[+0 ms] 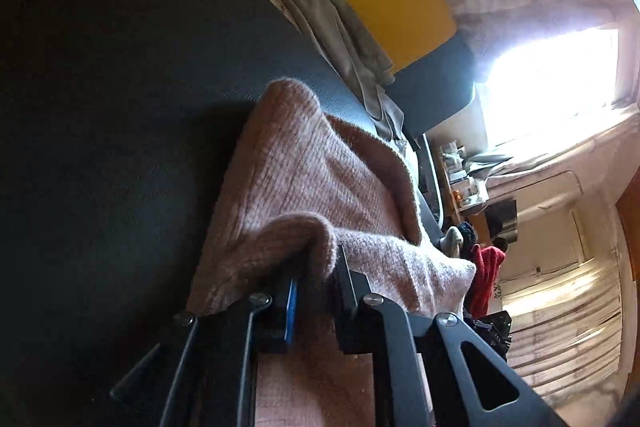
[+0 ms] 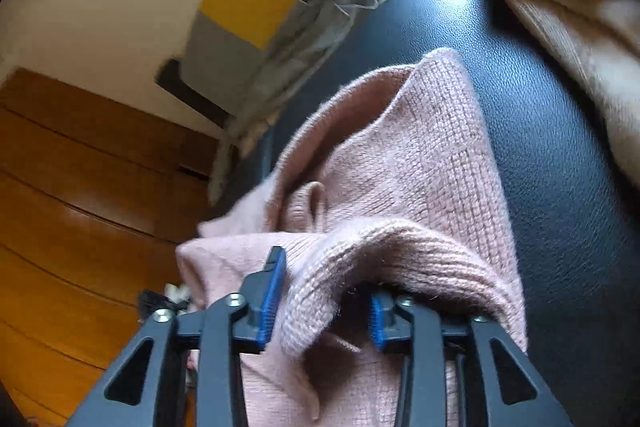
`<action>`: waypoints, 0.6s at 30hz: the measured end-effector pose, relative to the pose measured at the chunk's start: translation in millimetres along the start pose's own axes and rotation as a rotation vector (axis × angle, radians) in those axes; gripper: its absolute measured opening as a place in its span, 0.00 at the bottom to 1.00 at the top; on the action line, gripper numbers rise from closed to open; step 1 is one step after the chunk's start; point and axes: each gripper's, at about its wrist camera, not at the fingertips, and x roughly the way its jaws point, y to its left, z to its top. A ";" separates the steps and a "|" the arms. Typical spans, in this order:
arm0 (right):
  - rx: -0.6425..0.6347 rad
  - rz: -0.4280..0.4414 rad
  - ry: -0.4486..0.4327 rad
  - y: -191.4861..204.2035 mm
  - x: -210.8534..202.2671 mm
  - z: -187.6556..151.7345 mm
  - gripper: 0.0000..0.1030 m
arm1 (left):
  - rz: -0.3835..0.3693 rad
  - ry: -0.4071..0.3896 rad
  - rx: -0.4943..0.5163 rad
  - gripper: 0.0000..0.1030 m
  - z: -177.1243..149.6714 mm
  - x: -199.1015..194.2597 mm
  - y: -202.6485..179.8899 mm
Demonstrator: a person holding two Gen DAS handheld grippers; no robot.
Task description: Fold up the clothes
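Observation:
A pink knit sweater (image 1: pixel 304 171) lies crumpled on a black leather surface (image 1: pixel 120 107). In the left wrist view my left gripper (image 1: pixel 320 299) is shut on a raised fold of the sweater, and the knit bulges up between its two fingers. In the right wrist view the same sweater (image 2: pixel 420 155) has its ribbed edge draped over my right gripper (image 2: pixel 324 307). Its blue pads (image 2: pixel 272 299) stand wide apart. A fold hangs between them, with a dark gap beside the right pad.
A tan knit garment (image 2: pixel 580 27) lies on the black surface (image 2: pixel 560 187) at the upper right. Grey clothing (image 1: pixel 320 15) hangs along the far edge under a yellow panel (image 1: pixel 400 7). Wooden panels (image 2: pixel 80 187) fill the left. A red cloth (image 1: pixel 486 275) and a bright window (image 1: pixel 552 83) lie beyond.

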 end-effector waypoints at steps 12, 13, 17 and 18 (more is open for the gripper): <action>-0.047 0.018 0.046 14.1 -40.7 -72.8 0.47 | -0.022 -0.024 -0.001 0.25 -67.5 -47.0 1.0; -0.031 0.045 0.040 15.9 -46.1 -75.3 0.53 | -0.031 -0.028 0.000 0.26 -71.8 -51.3 -0.3; -0.060 0.105 0.025 36.7 -66.4 -88.6 0.78 | -0.065 -0.044 0.002 0.41 -89.3 -68.8 -5.3; -0.069 0.111 0.029 40.8 -67.4 -91.6 0.78 | -0.074 -0.048 0.002 0.44 -93.6 -73.1 -6.6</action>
